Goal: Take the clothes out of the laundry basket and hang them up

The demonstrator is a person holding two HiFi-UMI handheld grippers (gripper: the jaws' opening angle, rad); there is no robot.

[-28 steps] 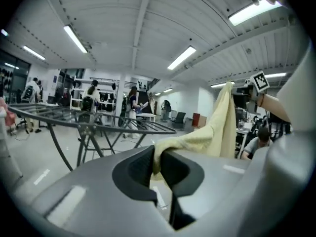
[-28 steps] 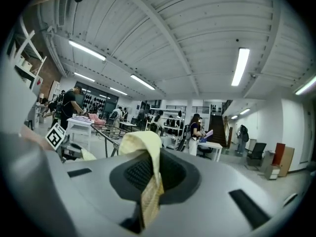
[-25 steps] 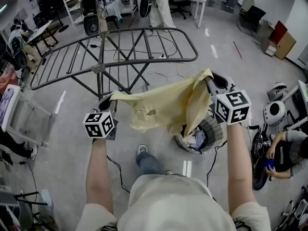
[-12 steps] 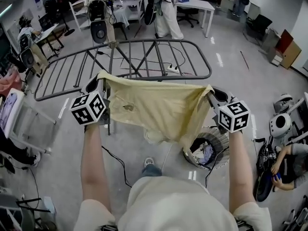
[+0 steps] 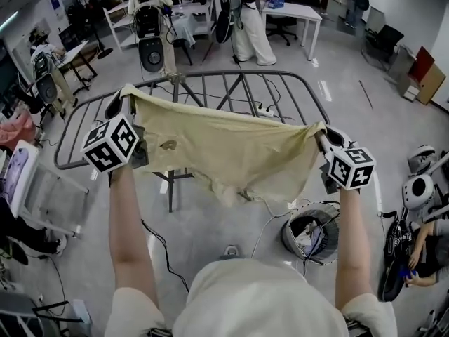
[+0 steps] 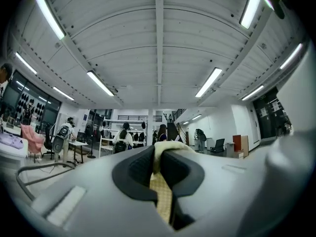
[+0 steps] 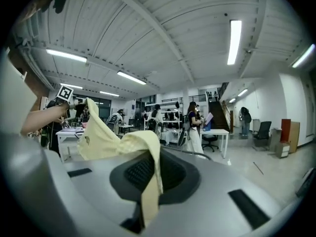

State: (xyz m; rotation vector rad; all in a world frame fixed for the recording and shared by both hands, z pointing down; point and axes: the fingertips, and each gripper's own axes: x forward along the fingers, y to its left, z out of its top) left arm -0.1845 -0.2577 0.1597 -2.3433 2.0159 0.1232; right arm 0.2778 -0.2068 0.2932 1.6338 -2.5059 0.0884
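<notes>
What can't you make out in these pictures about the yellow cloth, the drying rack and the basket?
- Head view: the drying rack's middle bars, hidden behind the yellow cloth.
- Head view: the laundry basket's contents, too small to tell apart.
- Head view: the dark mark on the cloth, too small: stain or print.

Two grippers, the left gripper (image 5: 121, 95) and right gripper (image 5: 322, 135); one garment (image 5: 231, 149); one drying rack (image 5: 238, 73); one laundry basket (image 5: 289, 239).

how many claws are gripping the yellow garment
2. The left claw pinches the left edge of the yellow garment; the right claw pinches its right edge. Neither is hidden.
</notes>
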